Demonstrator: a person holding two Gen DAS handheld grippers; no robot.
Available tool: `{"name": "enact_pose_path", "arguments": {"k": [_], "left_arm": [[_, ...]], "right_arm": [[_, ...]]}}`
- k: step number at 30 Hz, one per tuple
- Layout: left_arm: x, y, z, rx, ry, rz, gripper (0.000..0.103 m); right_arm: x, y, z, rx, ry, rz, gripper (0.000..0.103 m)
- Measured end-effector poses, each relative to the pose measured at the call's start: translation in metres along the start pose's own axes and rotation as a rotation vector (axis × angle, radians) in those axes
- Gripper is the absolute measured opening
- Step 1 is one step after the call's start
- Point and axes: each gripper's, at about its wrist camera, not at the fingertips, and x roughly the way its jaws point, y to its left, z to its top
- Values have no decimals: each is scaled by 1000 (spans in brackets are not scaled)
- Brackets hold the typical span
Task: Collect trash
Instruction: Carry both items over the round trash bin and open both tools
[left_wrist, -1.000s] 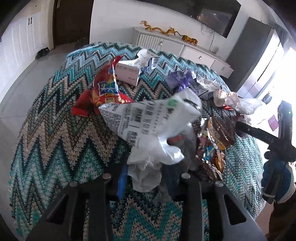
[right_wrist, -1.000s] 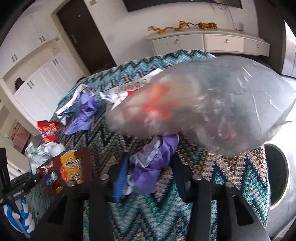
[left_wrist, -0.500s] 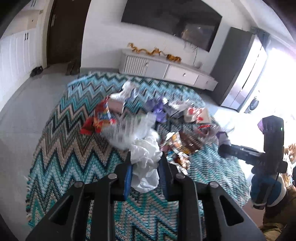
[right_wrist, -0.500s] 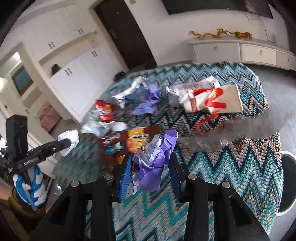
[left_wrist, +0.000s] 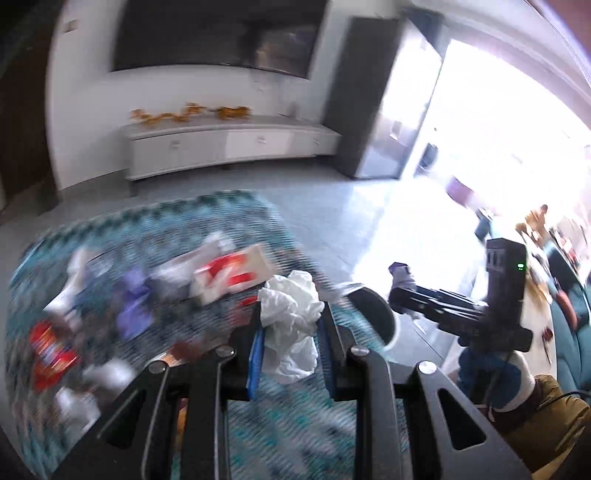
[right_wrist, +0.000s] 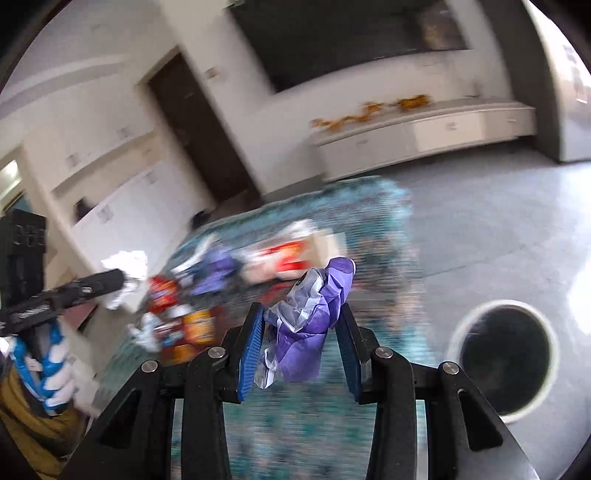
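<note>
Both wrist views motion-blurred; near things sharp, rug area smeared.

L gripper (left_wrist: 291, 332): clamped on a crumpled white tissue wad (left_wrist: 290, 325). Wad sits between the two blue-padded fingers (left_wrist: 255, 349), pads pressing both sides; upper part bulges out above the fingertips, lower part hangs down inside the gap. Wad is off the rug, carried in the air. In the right wrist view the same wad (right_wrist: 125, 277) shows at the tip of the L gripper, left of frame.

R gripper (right_wrist: 301, 336): clamped on a scrunched purple glove w/ clear-grey plastic film (right_wrist: 310, 321). Bundle fills the gap between blue pads (right_wrist: 251, 350), top sticks out past the fingertips, tail hangs below on the left pad's side. Also airborne.

Blue-and-white gloved hand (right_wrist: 44, 365) holds the L gripper's handle.

Remaining trash on the teal zigzag-patterned rug (right_wrist: 369, 229), beyond both grippers: white paper bag w/ red print (left_wrist: 229, 273), purple scrap (left_wrist: 133, 310), red snack wrapper (left_wrist: 48, 350), orange-brown snack packet (right_wrist: 195, 325). Details too blurred to read.

Round white-rimmed bin w/ dark opening (right_wrist: 506, 350) stands on the grey tile floor (right_wrist: 480, 229), right of the R gripper, just beside the rug's edge. In the left wrist view its rim (left_wrist: 380, 317) shows close past the right finger.
</note>
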Motion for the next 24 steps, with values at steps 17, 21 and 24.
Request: {"name": "enact_pose_path", "arguments": {"k": [17, 21, 24], "left_arm": [[250, -157, 59, 71, 247, -185, 42], [286, -148, 56, -7, 303, -189, 60], [290, -139, 56, -50, 308, -189, 60]], "right_arm": [[42, -210, -19, 251, 101, -328, 44], [58, -226, -24, 267, 129, -352, 52], [68, -231, -28, 278, 144, -379, 58]]}}
